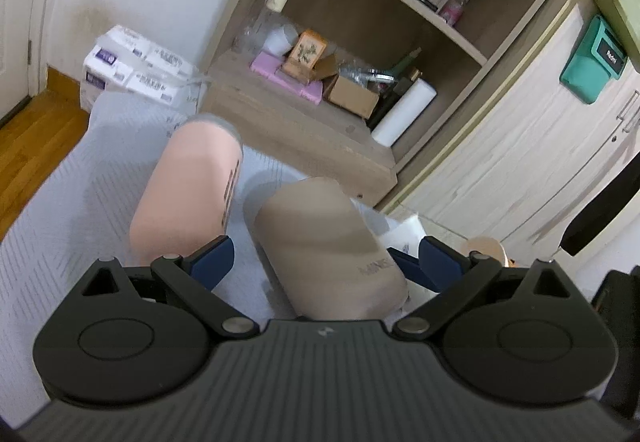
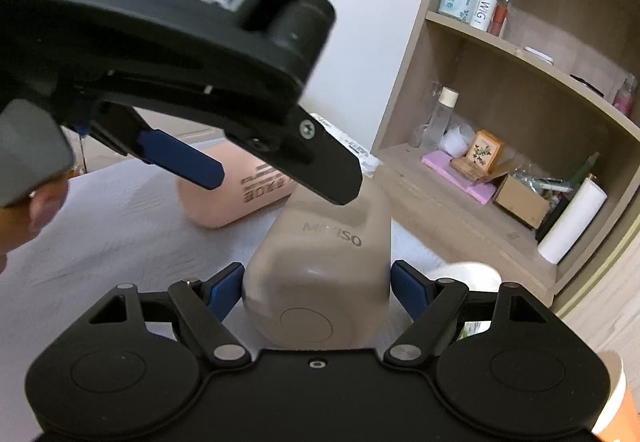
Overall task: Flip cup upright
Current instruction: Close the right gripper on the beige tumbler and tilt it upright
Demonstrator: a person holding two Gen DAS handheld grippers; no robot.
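Observation:
A beige MINISO cup (image 2: 320, 266) lies on its side on the grey-white cloth, its base toward my right gripper. My right gripper (image 2: 318, 282) is open, its blue fingers (image 2: 226, 286) on both sides of the cup's base end. The same cup shows in the left wrist view (image 1: 320, 242), lying between the fingers of my open left gripper (image 1: 324, 262). In the right wrist view my left gripper (image 2: 280, 178) hangs above the cup's far end. A pink cup (image 1: 188, 190) lies on its side just to the left; it also shows in the right wrist view (image 2: 236, 190).
A wooden shelf unit (image 1: 360, 54) with boxes, bottles and a white roll (image 1: 404, 112) stands behind the table. A pack of tissue (image 1: 136, 66) sits far left. A white cup (image 2: 468, 276) and an orange-banded cup (image 2: 616, 402) stand at the right.

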